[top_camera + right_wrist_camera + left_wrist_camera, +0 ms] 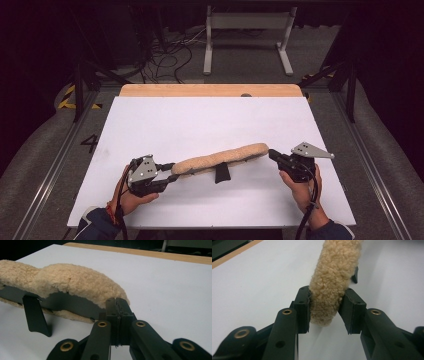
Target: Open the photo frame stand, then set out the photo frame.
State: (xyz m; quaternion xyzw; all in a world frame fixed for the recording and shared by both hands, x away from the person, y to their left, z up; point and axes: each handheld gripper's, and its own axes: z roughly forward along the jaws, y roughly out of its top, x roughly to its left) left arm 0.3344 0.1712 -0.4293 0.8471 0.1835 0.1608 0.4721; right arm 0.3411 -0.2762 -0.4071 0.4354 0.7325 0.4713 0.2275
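Lower centre, the left gripper (167, 176) clamped the fleece pad (220, 158); the right gripper (272, 154), jaws fully closed, pinched its other end.

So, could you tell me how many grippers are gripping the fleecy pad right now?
2. The left gripper squeezes the near-left end of the fleecy pad; the right gripper is shut on its far-right end.

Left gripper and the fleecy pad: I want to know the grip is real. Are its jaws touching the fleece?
Touching. In the left gripper view, both jaws of the left gripper press into the sides of the fleecy pad, no gap showing.
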